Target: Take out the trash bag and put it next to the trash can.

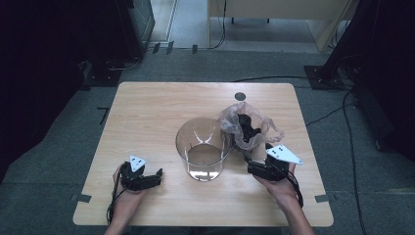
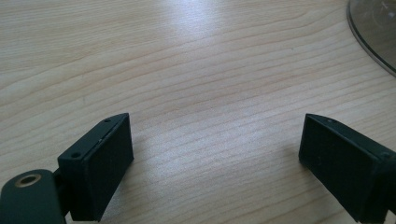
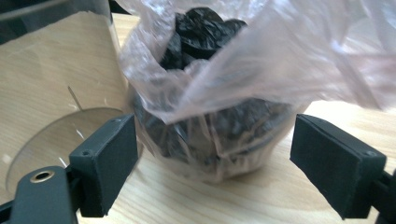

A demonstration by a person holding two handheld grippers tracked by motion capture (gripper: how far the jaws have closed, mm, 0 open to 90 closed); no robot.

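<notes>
A thin clear plastic bag (image 1: pixel 247 126) holding dark lumps stands on the wooden table (image 1: pixel 147 112), right of a tall clear round container (image 1: pixel 203 149). My right gripper (image 1: pixel 248 160) sits just in front of the bag, held by a hand. In the right gripper view the bag (image 3: pixel 243 70) fills the space ahead, and my right gripper (image 3: pixel 215 140) is open with its black pads apart on either side of the bag's base, not pressing it. My left gripper (image 1: pixel 157 176) rests at the table's front left. It (image 2: pixel 215 135) is open over bare wood.
The container's curved wall (image 3: pixel 60 56) rises left of the bag, and its base rim (image 2: pixel 373 32) shows at the upper right of the left gripper view. A small black round mark (image 1: pixel 239 96) lies near the table's far edge. Cables and furniture legs stand on the floor beyond.
</notes>
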